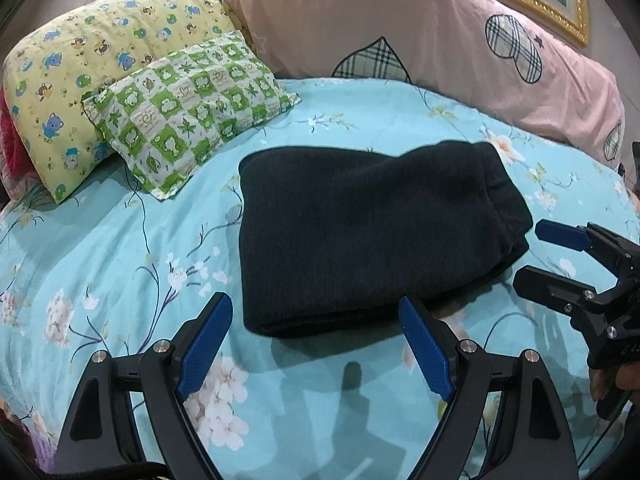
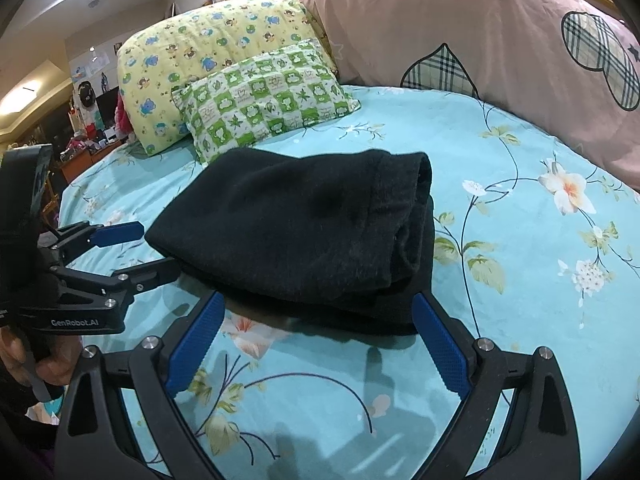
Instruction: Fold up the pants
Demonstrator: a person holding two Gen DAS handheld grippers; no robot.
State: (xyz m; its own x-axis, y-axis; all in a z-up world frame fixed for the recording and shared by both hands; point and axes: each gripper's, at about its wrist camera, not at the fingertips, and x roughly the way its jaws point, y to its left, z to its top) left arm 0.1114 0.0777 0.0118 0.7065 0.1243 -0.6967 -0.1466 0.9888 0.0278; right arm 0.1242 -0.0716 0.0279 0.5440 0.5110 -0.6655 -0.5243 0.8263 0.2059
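Black pants (image 1: 360, 232) lie folded into a thick rectangle on the turquoise floral bedsheet (image 1: 120, 248). In the left wrist view my left gripper (image 1: 314, 301) is open, its blue pads straddling the near edge of the pants, holding nothing. My right gripper (image 1: 527, 254) is open at the bundle's right edge. In the right wrist view the pants (image 2: 300, 232) show stacked layers on their right side. There my right gripper (image 2: 318, 298) stands open at the near edge. The left gripper (image 2: 158, 247) is open at the left edge, its lower finger touching the cloth.
A green checked pillow (image 1: 188, 116) and a yellow animal-print pillow (image 1: 100, 60) lie at the back left. A rolled pink quilt (image 1: 440, 48) runs along the back and right. A gold picture frame (image 1: 560, 4) hangs behind. A hand (image 2: 44, 364) holds the left gripper's handle.
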